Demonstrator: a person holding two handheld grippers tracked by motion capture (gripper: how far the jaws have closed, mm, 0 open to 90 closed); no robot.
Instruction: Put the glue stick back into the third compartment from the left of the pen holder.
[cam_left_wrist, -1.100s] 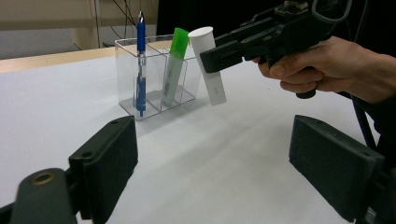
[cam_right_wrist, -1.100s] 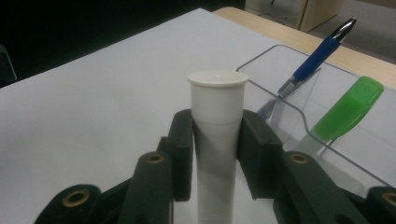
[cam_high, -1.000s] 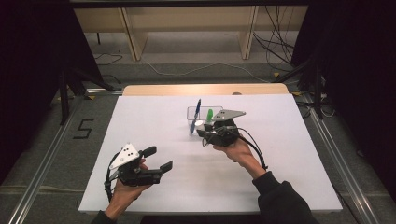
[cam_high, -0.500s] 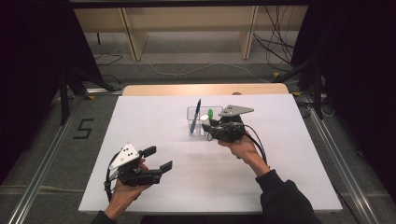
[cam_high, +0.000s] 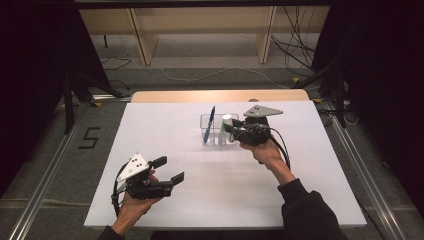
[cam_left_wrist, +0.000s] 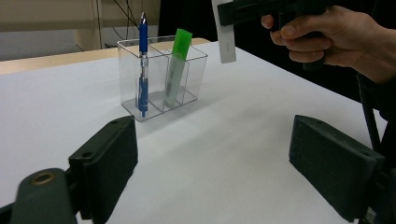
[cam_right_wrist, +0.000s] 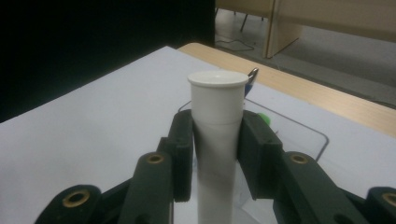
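The white tube (cam_right_wrist: 215, 140) stands upright between the jaws of the right tool (cam_high: 231, 131), whose pads press on its sides just under the flanged cap. Compared with a second ago, that tool has carried it a little farther over the clear organiser (cam_high: 206, 126), which already holds a blue pen (cam_left_wrist: 143, 60) and a green highlighter (cam_left_wrist: 176, 65) in separate compartments. It now hangs above the organiser's right end, probably over the free compartment, though the angle makes that hard to confirm. Lowering it in looks like the next step. The left tool (cam_high: 167, 170) rests near the table (cam_high: 150, 130) edge, jaws wide apart and holding nothing.
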